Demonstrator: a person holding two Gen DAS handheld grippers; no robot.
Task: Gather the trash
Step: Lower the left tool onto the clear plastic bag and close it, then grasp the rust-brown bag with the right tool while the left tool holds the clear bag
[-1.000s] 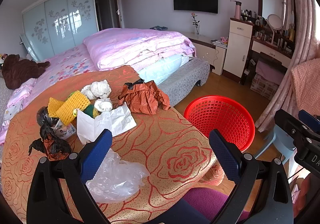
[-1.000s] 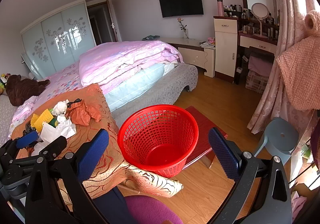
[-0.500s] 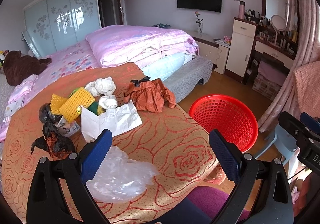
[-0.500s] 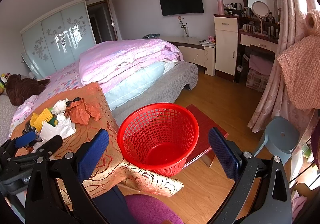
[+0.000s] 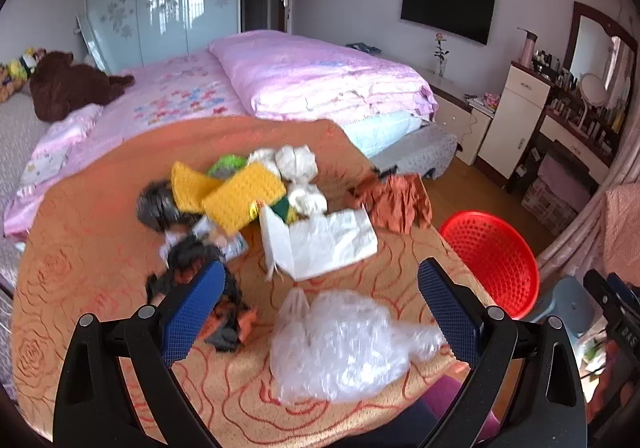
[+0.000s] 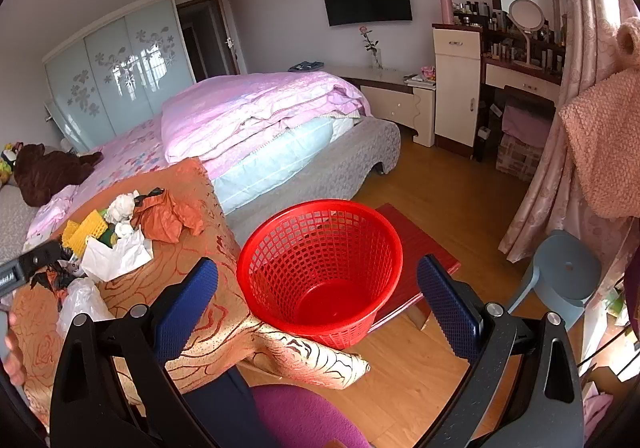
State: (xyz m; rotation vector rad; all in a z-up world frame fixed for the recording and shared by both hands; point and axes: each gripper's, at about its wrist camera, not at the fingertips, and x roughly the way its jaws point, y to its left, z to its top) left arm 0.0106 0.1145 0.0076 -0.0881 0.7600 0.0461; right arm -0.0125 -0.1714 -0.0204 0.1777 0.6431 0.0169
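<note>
Fingers (image 5: 192, 312) of both grippers spread, empty; clear plastic bag (image 5: 344, 348) between left pair; red basket (image 6: 320, 268) before right.

My left tool (image 5: 318, 300) is spread wide, its blue pads (image 5: 192, 308) far apart with nothing between them. My right tool (image 6: 318, 300) is just as wide and grips nothing. Part of my hand (image 6: 12, 352) shows at the right view's left edge.
</note>
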